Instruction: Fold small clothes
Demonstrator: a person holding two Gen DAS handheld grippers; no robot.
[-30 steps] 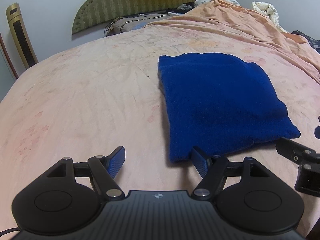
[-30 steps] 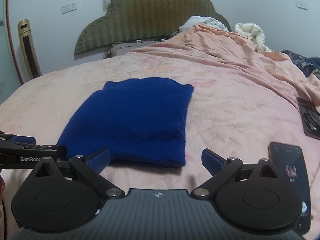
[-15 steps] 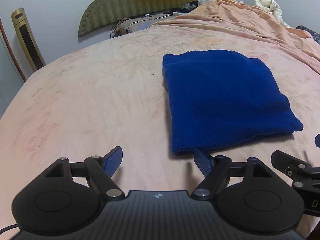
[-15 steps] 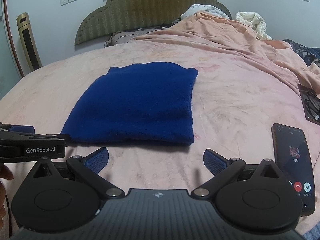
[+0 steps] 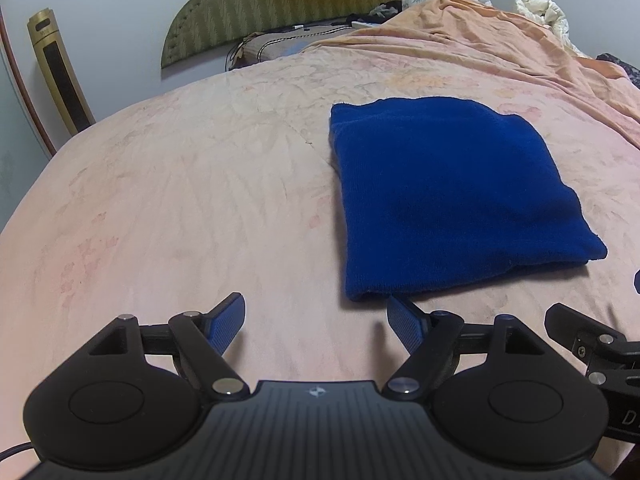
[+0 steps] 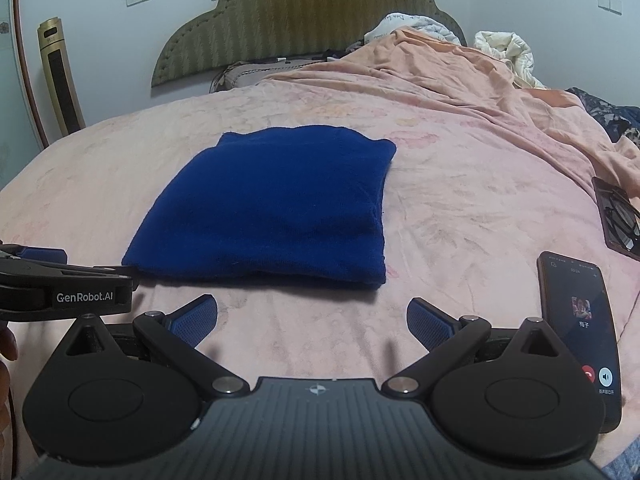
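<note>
Blue folded garment (image 5: 452,200) lay flat on the bed (image 5: 180,200), just beyond both hand-held grippers. Left hand-held gripper (image 5: 316,322) and right hand-held gripper (image 6: 312,320) tilted downward, released, nothing between their fingers

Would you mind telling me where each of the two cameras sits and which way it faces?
Left wrist: sits on the left gripper, looking down and forward over the pink bed; the folded blue cloth lies ahead to its right; its own open fingers show, and the right gripper at the right edge.
Right wrist: sits on the right gripper, facing the same way; the cloth is ahead, a phone to the right; its open fingers and the left gripper show.
Shared: cloth, bed, headboard, both grippers.
</note>
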